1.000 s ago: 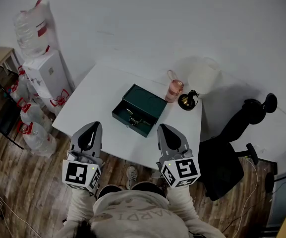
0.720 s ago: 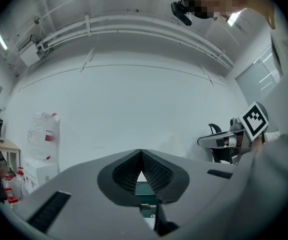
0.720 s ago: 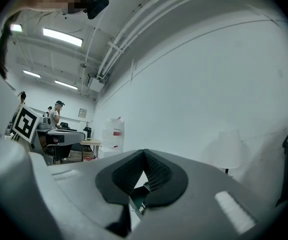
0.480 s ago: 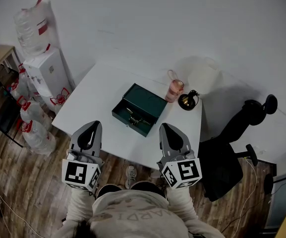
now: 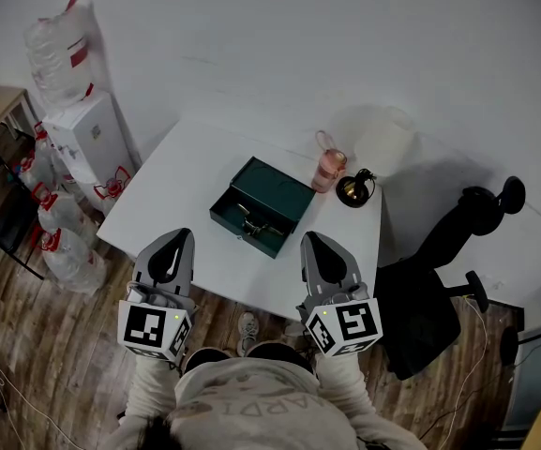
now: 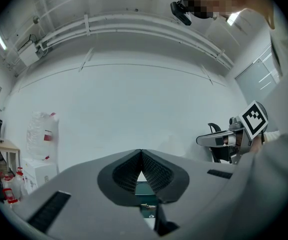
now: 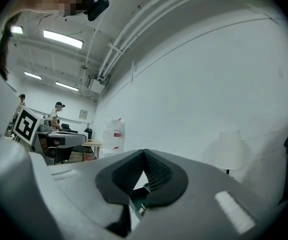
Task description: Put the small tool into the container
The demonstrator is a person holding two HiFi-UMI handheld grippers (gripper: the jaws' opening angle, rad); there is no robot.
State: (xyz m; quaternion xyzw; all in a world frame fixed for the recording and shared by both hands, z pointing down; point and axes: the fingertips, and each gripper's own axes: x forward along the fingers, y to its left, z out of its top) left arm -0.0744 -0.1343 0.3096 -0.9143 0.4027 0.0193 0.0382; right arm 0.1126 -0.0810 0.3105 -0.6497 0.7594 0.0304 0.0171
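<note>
Small tool: not making it out as a separate thing in any view. Box (image 5: pixel 268 198) is sitting on the table (image 5: pixel 186 172), ahead of both grippers and between their lines, a little nearer the right one. Its lid is looking down, though I am not sure of that. A brass-looking metal bit (image 5: pixel 245 216) is showing on the box side facing the grippers — latch or the small tool, too small to tell.

Change over the last second: almost nothing. Left gripper (image 5: pixel 174 242) is holding its place at the table's near edge. Right gripper (image 5: pixel 311 244) is drifting a hair to its own right. Box is keeping its spot. Both grippers are staying closed, pads meeting at the tips with nothing between them; each gripper view is showing only the box through the gap below the pads. So no carrying is going on — the scene is fitting either a small tool already lying inside the box or one lying somewhere I am not seeing.

Counts:
- One box, one metal bit, two grippers, one table.
- Beyond the right gripper, past the box: one pink cup (image 5: pixel 330 170), with one lamp (image 5: pixel 354 190) just beside it.
- Right of the right gripper: one chair (image 5: pixel 439 270).
- Left of the left gripper: one carton (image 5: pixel 87 139), with jugs (image 5: pixel 64 251) around it. At least three, exact number not readable.
</note>
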